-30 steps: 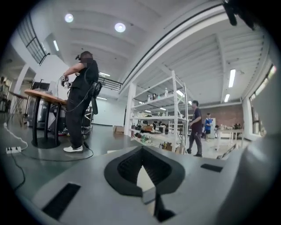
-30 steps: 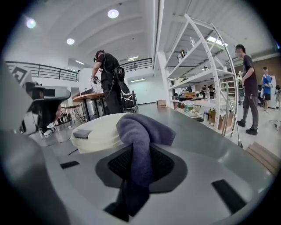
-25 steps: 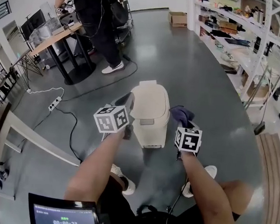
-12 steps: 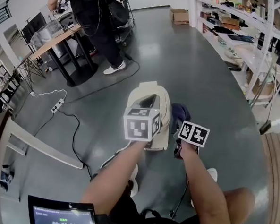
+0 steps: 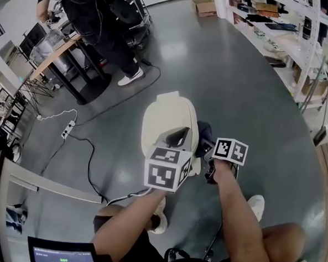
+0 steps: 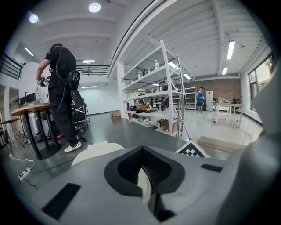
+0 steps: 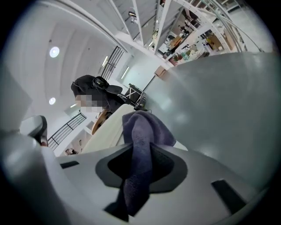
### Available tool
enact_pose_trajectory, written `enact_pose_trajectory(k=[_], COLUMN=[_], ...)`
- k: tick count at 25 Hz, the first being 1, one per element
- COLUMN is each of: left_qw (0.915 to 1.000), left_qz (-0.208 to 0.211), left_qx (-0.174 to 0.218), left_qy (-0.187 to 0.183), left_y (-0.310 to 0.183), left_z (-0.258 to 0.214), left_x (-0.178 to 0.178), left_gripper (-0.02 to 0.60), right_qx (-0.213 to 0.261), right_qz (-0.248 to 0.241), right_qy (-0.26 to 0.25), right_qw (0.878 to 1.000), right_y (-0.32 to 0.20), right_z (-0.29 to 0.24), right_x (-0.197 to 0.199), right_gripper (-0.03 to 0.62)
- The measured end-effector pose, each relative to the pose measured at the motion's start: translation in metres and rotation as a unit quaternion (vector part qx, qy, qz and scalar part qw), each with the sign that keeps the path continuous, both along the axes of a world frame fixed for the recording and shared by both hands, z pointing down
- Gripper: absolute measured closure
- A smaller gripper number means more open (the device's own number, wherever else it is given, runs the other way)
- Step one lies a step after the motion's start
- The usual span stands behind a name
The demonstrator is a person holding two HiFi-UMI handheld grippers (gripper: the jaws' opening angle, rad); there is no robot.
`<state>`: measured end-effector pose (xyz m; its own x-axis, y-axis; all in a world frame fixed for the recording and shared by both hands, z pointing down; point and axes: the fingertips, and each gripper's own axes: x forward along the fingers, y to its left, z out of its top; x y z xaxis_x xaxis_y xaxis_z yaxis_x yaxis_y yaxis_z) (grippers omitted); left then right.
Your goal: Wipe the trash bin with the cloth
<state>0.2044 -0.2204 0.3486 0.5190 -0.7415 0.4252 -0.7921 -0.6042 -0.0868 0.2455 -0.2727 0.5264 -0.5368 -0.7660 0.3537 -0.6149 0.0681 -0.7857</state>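
The near end of the trash bin [image 5: 166,118] is hiding under my left tongs [image 5: 178,138] and their marker cube [image 5: 166,170], so from the head view I am seeing only its lid and nothing of its front face. The left gripper view is showing those tongs clenched on a thin cream edge of the bin, though I cannot tell which part of the bin that edge is. My right tongs [image 5: 208,146] are grasping the dark blue cloth [image 5: 204,132], which is bunching up past the jaws just beside the bin's right side. I cannot tell whether it is touching. The cloth's lower tail is running out of the right gripper view. The bin is standing upright on the grey floor [image 5: 249,99]. Its oval lid is lying with the long axis pointing away from me, with a small tab at the far end.
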Motion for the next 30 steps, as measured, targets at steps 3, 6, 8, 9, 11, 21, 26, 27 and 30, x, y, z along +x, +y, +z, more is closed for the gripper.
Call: enact_pose_trajectory(k=[3,6,8,9,11,21,26,27,30], left_qw=[1.0,0.9999,0.9999,0.9998,0.9998,0.998,0.9951,0.9945,0.9932], left_qz=[0.006,0.005,0.004,0.004,0.008,0.042,0.065,0.068,0.071], left_qx=[-0.006,-0.011,-0.016,-0.017,-0.016,-0.019,-0.019,-0.022,-0.035], left_qy=[-0.003,-0.006,-0.003,-0.002,-0.003,-0.042,-0.072,-0.076,-0.085], left_y=[-0.006,-0.015,-0.022,-0.024,-0.027,-0.038,-0.038,-0.038,-0.04], left_z=[0.005,0.008,0.008,0.008,0.007,0.016,0.026,0.029,0.038], left_x=[0.003,-0.001,-0.005,-0.006,-0.005,0.014,0.028,0.028,0.03], left_gripper=[0.581,0.581,0.581,0.581,0.581,0.581,0.581,0.581,0.581], right_qx=[-0.009,-0.02,-0.028,-0.033,-0.046,-0.111,-0.133,-0.135,-0.145], right_qz=[-0.001,-0.005,-0.009,-0.01,-0.013,-0.005,0.004,0.006,0.003], right_qy=[-0.03,-0.033,-0.026,-0.021,-0.011,-0.026,-0.028,-0.03,-0.035], right_qw=[0.999,0.999,0.999,0.999,0.999,0.993,0.991,0.99,0.989], right_y=[-0.005,-0.01,-0.014,-0.015,-0.015,-0.014,-0.017,-0.017,-0.017], right_z=[0.012,0.024,0.031,0.036,0.05,0.138,0.178,0.185,0.206], right_x=[-0.007,-0.01,-0.011,-0.011,-0.011,-0.013,-0.015,-0.016,-0.016], right_gripper=[0.507,0.507,0.507,0.507,0.507,0.507,0.507,0.507,0.507])
